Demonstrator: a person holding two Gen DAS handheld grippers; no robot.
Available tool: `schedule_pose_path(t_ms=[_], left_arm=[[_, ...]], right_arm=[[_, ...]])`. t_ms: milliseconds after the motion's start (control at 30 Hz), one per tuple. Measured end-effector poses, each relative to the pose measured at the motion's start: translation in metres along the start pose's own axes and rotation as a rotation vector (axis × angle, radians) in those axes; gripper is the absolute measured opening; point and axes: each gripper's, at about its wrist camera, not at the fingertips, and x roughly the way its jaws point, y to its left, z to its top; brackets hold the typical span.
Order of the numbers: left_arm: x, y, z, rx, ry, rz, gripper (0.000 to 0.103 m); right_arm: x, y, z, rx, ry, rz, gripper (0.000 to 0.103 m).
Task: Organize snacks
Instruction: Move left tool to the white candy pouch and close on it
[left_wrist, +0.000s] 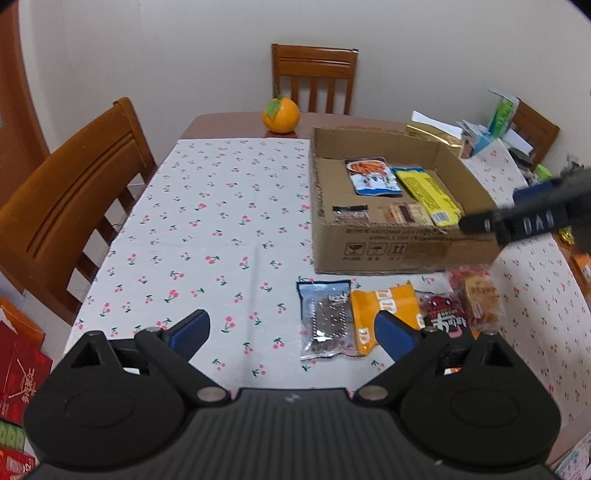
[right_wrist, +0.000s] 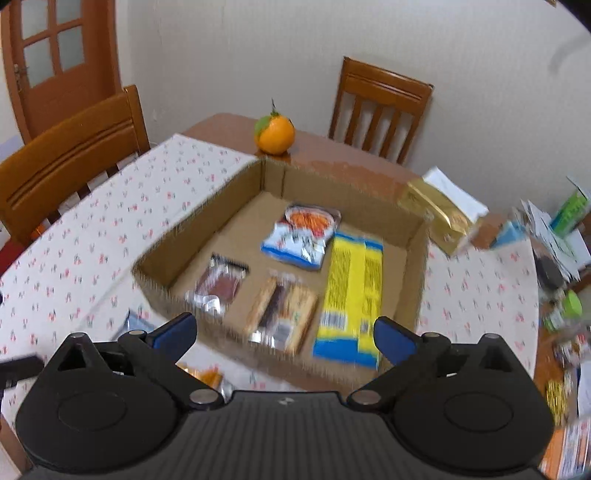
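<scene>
A shallow cardboard box (left_wrist: 388, 251) (right_wrist: 177, 258) stands on the cherry-print tablecloth. It holds a blue-and-white snack bag (left_wrist: 373, 177) (right_wrist: 303, 232), a long yellow pack (left_wrist: 428, 194) (right_wrist: 351, 295), a small dark packet (left_wrist: 351, 214) (right_wrist: 218, 286) and a brown biscuit pack (left_wrist: 404, 214) (right_wrist: 284, 314). In front of the box lie a blue-clear packet (left_wrist: 325, 317), an orange packet (left_wrist: 384, 306), a red packet (left_wrist: 441, 310) and a red-orange packet (left_wrist: 476, 295). My left gripper (left_wrist: 291, 332) is open and empty above the cloth. My right gripper (right_wrist: 284, 336) is open and empty over the box's near edge.
An orange fruit (left_wrist: 280, 115) (right_wrist: 274, 133) sits on the bare wooden table end. Wooden chairs (left_wrist: 74, 206) (left_wrist: 314, 77) stand at the left and far sides. A gold bag (right_wrist: 439, 214) and cluttered boxes (left_wrist: 502, 122) lie right of the box.
</scene>
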Motion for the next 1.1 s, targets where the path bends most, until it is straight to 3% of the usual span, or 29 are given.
schedule_pose_path(t_ms=[367, 533, 833, 1100], left_arm=[[-0.002, -0.002, -0.014, 0.055, 0.025, -0.049, 0.096], [-0.007, 0.004, -0.02, 0.066, 0.032, -0.068, 0.096], [-0.013, 0.019, -0.03, 0.085, 0.042, -0.1, 0.096], [-0.011, 0.01, -0.036, 0.125, 0.056, -0.137, 0.096]], right_arm=[[0.01, 0.02, -0.098, 0.123, 0.221, -0.013, 0.103], [0.016, 0.037, -0.125, 0.13, 0.278, -0.028, 0.103], [0.026, 0.062, -0.136, 0.141, 0.275, -0.081, 0.103], [0.024, 0.03, -0.148, 0.247, 0.278, -0.075, 0.103]])
